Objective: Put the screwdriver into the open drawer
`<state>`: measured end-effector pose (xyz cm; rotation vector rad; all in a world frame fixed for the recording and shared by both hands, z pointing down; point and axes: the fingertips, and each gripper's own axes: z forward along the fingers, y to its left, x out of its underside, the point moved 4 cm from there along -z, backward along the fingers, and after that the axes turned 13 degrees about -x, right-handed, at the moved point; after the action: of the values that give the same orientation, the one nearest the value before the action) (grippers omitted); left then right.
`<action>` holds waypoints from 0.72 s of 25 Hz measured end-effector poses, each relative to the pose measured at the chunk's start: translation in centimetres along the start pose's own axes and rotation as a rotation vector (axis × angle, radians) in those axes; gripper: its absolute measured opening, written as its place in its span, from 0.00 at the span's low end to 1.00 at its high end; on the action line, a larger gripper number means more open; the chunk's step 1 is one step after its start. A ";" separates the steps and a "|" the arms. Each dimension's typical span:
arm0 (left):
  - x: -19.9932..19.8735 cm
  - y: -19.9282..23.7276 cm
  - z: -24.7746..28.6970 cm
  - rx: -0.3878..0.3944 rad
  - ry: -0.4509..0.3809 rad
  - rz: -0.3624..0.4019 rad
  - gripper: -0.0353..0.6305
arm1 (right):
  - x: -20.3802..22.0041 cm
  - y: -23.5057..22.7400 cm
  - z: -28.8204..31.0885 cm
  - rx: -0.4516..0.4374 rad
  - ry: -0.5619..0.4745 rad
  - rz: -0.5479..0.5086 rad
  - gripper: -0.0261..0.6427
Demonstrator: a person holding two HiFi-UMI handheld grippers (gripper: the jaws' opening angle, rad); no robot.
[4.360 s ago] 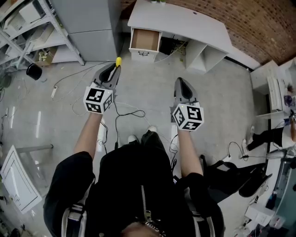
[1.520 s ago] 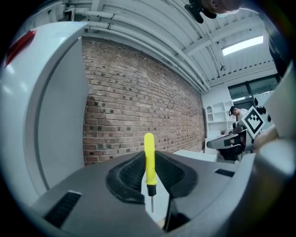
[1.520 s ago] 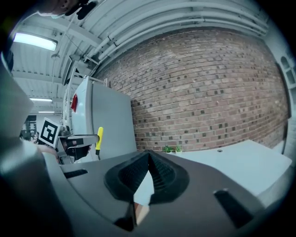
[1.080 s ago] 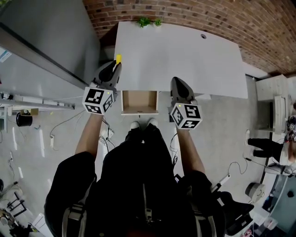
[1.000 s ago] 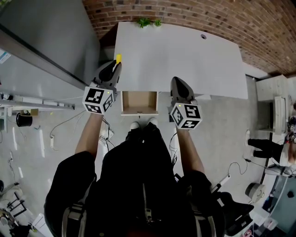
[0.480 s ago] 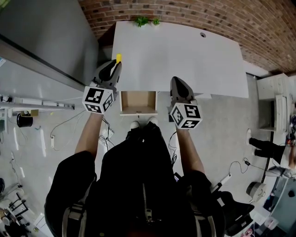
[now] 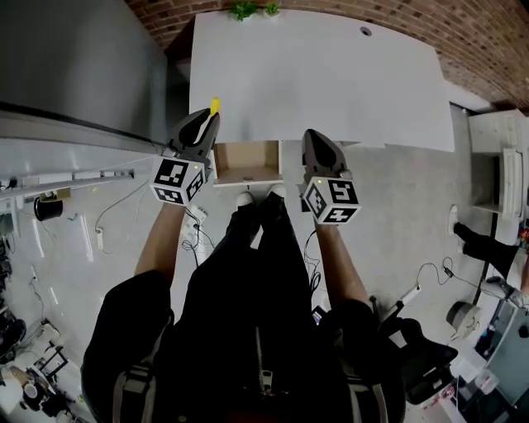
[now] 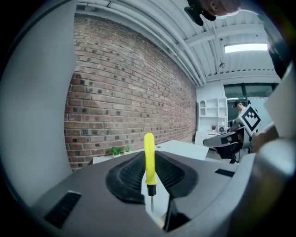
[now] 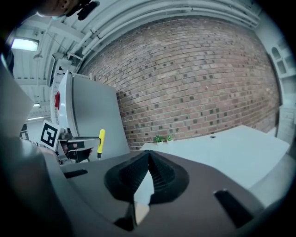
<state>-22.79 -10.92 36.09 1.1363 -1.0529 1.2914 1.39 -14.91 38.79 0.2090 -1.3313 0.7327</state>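
two grippers are held out front, close to the near edge of the white desk (image 7: 331, 74). left gripper (image 7: 205, 125) is clamped on the screwdriver (image 8: 149, 157): yellow handle sticks up past the jaw tips, thin metal shaft points down between the pads, approx upright in the left gripper view. right gripper (image 7: 312, 142) has its jaws pinched together at the tips w/ nothing between. open drawer (image 7: 246, 160), brown inside, juts from under the desk's front edge, between the 2 grippers in the head view. screwdriver sits just beside its far left corner, not in it. small plant (image 7: 252, 10) stands at the desk's far edge by the brick wall (image 7: 463, 33).
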 end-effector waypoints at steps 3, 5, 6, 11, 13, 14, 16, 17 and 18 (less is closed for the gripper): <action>2.3 -1.0 0.2 0.021 0.053 -0.001 0.17 | 1.8 -0.6 -0.2 0.006 0.028 0.035 0.05; 3.6 -1.9 -0.1 0.039 0.088 0.001 0.17 | 3.1 -0.7 -0.8 0.012 0.047 0.060 0.05; 4.1 -2.3 -0.1 0.052 0.100 0.006 0.17 | 3.6 -0.9 -1.0 0.015 0.052 0.071 0.05; 7.2 -4.2 0.1 0.135 0.159 0.074 0.17 | 6.1 -1.3 -1.4 0.026 0.054 0.142 0.05; 8.7 -5.2 -0.1 0.174 0.201 0.107 0.17 | 7.2 -1.3 -2.0 0.038 0.064 0.168 0.05; 9.4 -5.7 -0.2 0.194 0.221 0.127 0.17 | 7.6 -1.4 -2.3 0.044 0.069 0.177 0.05; 10.4 -6.9 0.0 0.231 0.246 0.168 0.17 | 8.2 -1.8 -2.7 0.051 0.077 0.185 0.05; 10.9 -7.5 0.1 0.248 0.247 0.186 0.17 | 8.5 -2.0 -2.9 0.054 0.081 0.187 0.05; 11.4 -8.0 0.3 0.266 0.249 0.204 0.17 | 8.8 -2.2 -3.1 0.056 0.086 0.188 0.05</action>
<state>-14.54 -9.08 47.18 1.0470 -0.8445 1.7267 5.65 -11.76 46.74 0.0960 -1.2600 0.9279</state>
